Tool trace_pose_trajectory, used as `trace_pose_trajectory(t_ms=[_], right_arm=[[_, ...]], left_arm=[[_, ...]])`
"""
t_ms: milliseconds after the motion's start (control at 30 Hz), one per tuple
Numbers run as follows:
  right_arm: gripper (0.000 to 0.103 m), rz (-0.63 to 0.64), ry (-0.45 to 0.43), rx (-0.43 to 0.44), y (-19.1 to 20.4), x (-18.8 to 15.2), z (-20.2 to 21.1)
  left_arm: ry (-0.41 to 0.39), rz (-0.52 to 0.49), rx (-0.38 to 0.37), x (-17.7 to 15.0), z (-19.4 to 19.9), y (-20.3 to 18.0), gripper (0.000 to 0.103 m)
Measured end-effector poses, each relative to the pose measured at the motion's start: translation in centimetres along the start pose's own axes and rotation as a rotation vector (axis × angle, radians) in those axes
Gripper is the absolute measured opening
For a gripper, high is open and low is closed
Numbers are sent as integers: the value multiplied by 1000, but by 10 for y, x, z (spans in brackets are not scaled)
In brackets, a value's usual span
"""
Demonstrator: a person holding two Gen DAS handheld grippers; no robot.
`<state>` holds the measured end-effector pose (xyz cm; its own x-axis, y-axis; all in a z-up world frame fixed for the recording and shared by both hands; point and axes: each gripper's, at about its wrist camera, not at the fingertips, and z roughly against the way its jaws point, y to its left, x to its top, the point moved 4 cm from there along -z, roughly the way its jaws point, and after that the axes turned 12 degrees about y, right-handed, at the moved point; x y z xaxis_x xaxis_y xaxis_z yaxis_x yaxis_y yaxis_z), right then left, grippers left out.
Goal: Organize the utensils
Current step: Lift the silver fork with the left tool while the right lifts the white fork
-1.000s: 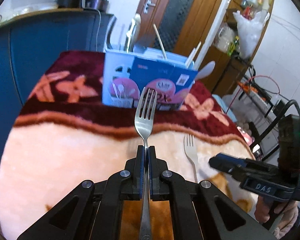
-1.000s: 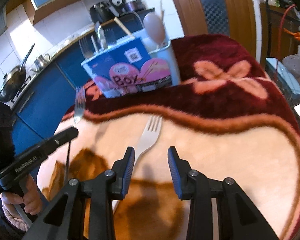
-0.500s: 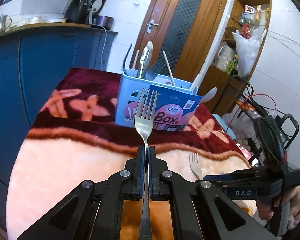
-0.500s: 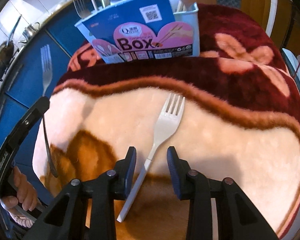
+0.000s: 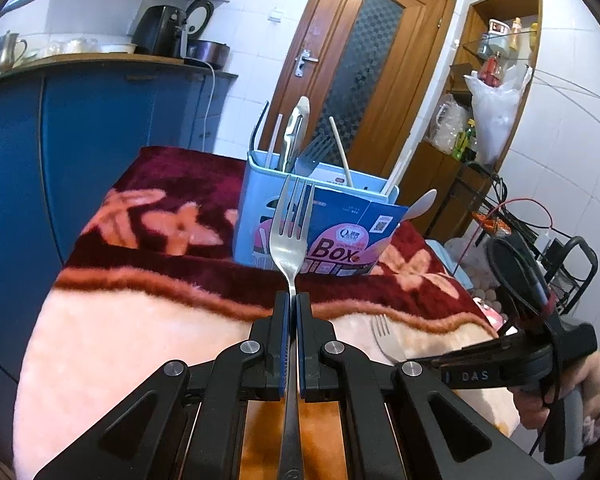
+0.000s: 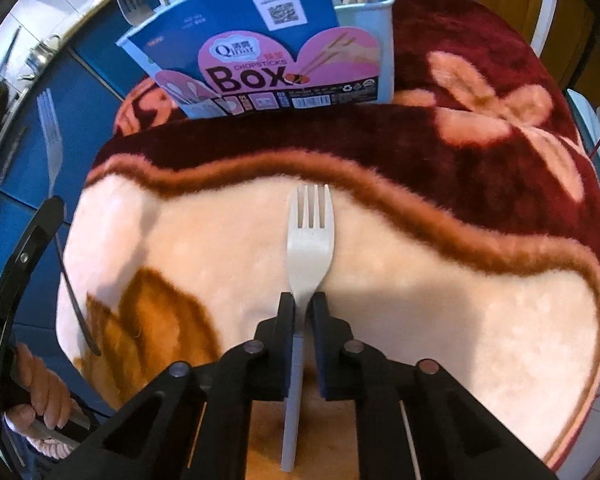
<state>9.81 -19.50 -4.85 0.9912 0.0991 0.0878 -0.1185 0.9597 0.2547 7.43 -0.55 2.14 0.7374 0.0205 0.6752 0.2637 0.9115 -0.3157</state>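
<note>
Kitchen setting: tabletop draped in a plush cream and maroon floral blanket. Item one: white plastic fork, four tines, flat straight handle, lay on the cream area, tines toward the box; right gripper fingers pinched its neck. Item two: steel fork, polished, four tines, stood up off the blanket, handle clamped between the pressed-together fingers of the left gripper. Item three: pale blue utensil box on the maroon band beyond both forks, holding forks and chopsticks; card label read "Qlitar", "CHOPSTICKS Box", with QR code and barcode. Right gripper body marked "DAS".
</note>
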Motion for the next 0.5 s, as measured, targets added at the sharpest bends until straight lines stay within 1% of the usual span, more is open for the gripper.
trace_pose_trajectory(t_ms=[67,200,433,500], right_arm=[[10,-1,-37,56,-4,-5,4],[10,4,-131,127,-10,-17,15],[10,46,-352,192,-9,-30,42],[10,59,-415,195,-7,-32,51]], left_arm=[[-5,2,2,1,-1,0,3],[-28,5,6,5,1,-3,3],[-79,14,7,15,9,-8,3],[-98,14,9,19,12,-10,3]])
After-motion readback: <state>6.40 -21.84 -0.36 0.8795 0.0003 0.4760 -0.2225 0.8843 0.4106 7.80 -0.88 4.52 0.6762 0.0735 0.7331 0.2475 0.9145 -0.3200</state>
